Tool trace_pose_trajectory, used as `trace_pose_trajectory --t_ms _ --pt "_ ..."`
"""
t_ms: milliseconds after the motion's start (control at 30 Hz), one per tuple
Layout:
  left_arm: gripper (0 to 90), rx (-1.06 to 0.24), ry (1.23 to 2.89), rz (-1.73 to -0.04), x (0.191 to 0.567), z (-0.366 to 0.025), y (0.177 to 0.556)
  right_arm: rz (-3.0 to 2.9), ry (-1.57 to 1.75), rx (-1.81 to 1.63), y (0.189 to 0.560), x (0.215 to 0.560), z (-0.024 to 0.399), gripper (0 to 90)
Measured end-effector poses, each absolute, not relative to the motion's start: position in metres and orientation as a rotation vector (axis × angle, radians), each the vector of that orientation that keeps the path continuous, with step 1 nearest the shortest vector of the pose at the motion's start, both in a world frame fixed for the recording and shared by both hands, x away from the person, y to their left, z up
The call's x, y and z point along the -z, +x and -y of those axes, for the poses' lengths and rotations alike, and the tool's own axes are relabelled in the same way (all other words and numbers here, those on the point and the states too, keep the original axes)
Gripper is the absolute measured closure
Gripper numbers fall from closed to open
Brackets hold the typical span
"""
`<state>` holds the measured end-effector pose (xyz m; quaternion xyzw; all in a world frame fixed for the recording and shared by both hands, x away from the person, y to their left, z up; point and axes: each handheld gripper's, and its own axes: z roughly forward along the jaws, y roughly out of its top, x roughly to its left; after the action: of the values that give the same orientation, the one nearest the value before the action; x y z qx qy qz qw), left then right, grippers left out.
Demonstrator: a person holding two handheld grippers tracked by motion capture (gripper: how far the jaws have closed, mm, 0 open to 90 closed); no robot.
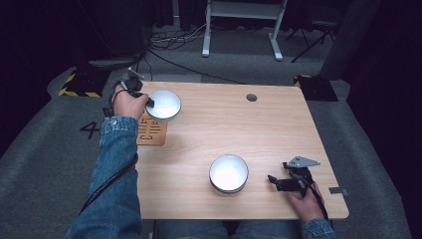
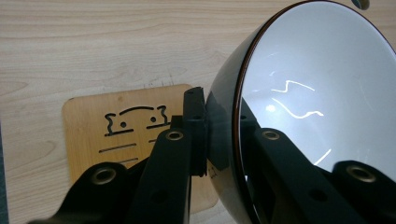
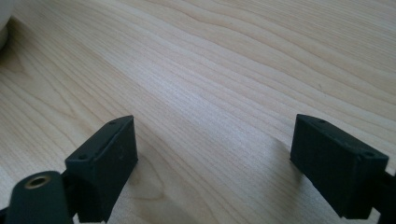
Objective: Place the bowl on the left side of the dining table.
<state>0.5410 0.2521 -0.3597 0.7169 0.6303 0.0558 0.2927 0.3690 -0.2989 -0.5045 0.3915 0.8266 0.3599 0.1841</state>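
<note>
A: Far-left bowl (image 1: 164, 104)?
B: Rim clamped in left tongs (image 1: 149, 102), tilted above coaster (image 1: 152, 132).
A: Right tongs (image 1: 272, 181)?
B: Jaws apart, empty, resting near-right; second bowl (image 1: 228, 174) just left, nearer them.

Bright counter, dark room all around

Overhead light glares in squiggles on the white bowl (image 2: 317, 93) clamped in the left claw (image 2: 224, 135); nearest claw parts blur, soft shadows beneath.
</note>
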Motion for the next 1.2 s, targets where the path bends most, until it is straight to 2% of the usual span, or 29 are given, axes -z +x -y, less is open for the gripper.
trace_pose_trajectory --t_ms 567,1200 --pt "81.9 -0.102 1.766 -1.82 0.378 -0.282 0.548 -2.33 1.108 -1.015 0.369 0.504 0.299 14.4" --pt "81.8 -0.102 1.738 -1.904 0.398 -0.294 0.547 -2.33 1.108 -1.015 0.369 0.504 0.299 14.5"
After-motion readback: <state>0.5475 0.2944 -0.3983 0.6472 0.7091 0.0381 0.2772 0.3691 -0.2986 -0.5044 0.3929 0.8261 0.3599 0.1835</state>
